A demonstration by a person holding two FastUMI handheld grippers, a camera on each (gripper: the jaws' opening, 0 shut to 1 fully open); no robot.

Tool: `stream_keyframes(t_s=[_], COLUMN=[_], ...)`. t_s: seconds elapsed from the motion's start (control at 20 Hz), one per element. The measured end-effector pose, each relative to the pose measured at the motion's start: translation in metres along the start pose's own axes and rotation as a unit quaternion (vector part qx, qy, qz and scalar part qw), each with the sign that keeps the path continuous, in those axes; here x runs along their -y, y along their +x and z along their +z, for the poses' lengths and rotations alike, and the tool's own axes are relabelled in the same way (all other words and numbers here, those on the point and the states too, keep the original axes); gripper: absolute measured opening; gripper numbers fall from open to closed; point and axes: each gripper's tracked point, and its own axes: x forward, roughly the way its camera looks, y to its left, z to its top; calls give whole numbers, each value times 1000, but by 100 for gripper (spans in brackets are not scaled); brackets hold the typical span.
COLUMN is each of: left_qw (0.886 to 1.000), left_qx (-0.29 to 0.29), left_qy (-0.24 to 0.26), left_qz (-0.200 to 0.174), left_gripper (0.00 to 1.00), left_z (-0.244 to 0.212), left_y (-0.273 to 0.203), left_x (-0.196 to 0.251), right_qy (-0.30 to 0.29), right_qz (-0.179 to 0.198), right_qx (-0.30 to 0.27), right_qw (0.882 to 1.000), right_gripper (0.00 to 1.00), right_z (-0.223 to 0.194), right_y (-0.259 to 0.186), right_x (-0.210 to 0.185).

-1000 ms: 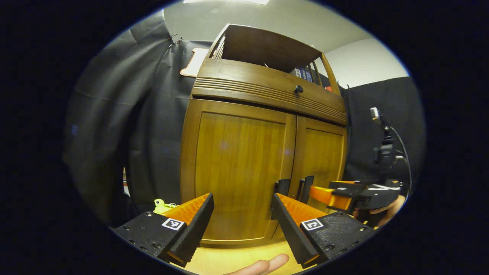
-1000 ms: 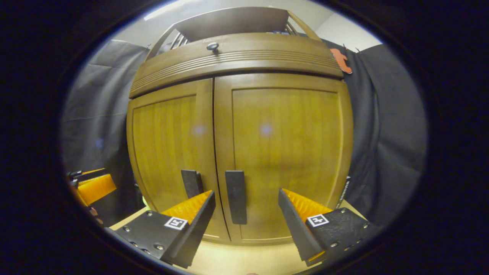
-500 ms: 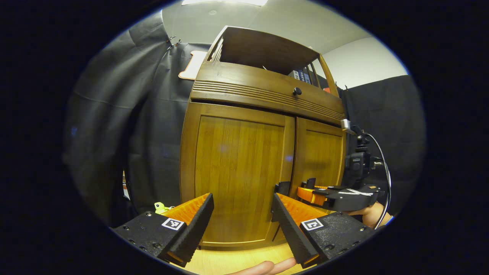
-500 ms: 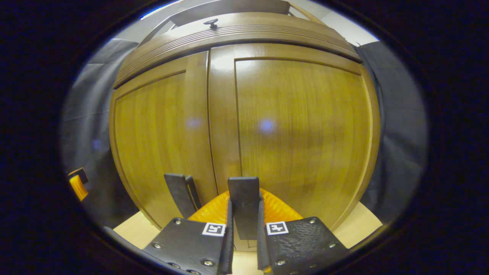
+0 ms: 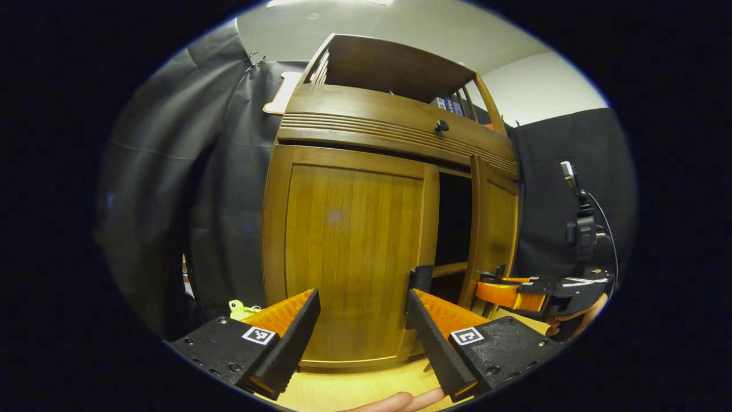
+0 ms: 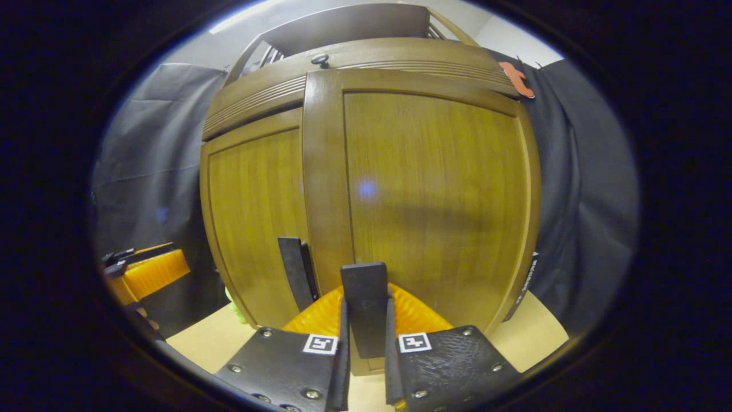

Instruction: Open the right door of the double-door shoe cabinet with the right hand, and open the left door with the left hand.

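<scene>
Your right gripper (image 6: 364, 372) clamps the right handle (image 6: 364, 303); your left gripper (image 5: 362, 320) gapes before the shut left door (image 5: 349, 252). Its view reveals dark interior behind the ajar right door (image 5: 494, 229). Two doors, two handles.

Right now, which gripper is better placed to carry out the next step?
Right. The right gripper is shut on the right door handle, with the right door partly open; the left gripper is open.
</scene>
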Motion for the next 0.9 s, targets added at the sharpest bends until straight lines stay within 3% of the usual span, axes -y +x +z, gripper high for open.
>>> stream_keyframes(t_s=[0.1, 0.2, 0.25, 0.65, 0.7, 0.9], left_qw=[1000, 1000, 1000, 1000, 1000, 1000], left_qx=[0, 1, 0, -5, -6, -12], left_qy=[-2, -2, -1, 13, 14, 13], left_qz=[-4, -2, 0, 7, 8, 15], left_gripper=[95, 95, 91, 92, 95, 92], left_z=[1, 1, 0, -6, -6, -10], left_y=[0, -1, -1, 4, 4, 7], left_x=[2, 3, 2, 3, 3, 2], right_qy=[-1, -4, -4, -13, -14, -10], right_qz=[2, 4, 4, 10, 10, 6], right_qx=[1, 1, 2, 11, 13, 16], right_qw=[1000, 1000, 1000, 1000, 1000, 1000], right_gripper=[24, 27, 27, 24, 24, 24], right_z=[-1, -3, -4, -5, -6, -6], right_y=[-8, -19, -24, -53, -56, -69], right_x=[2, 6, 9, 20, 23, 31])
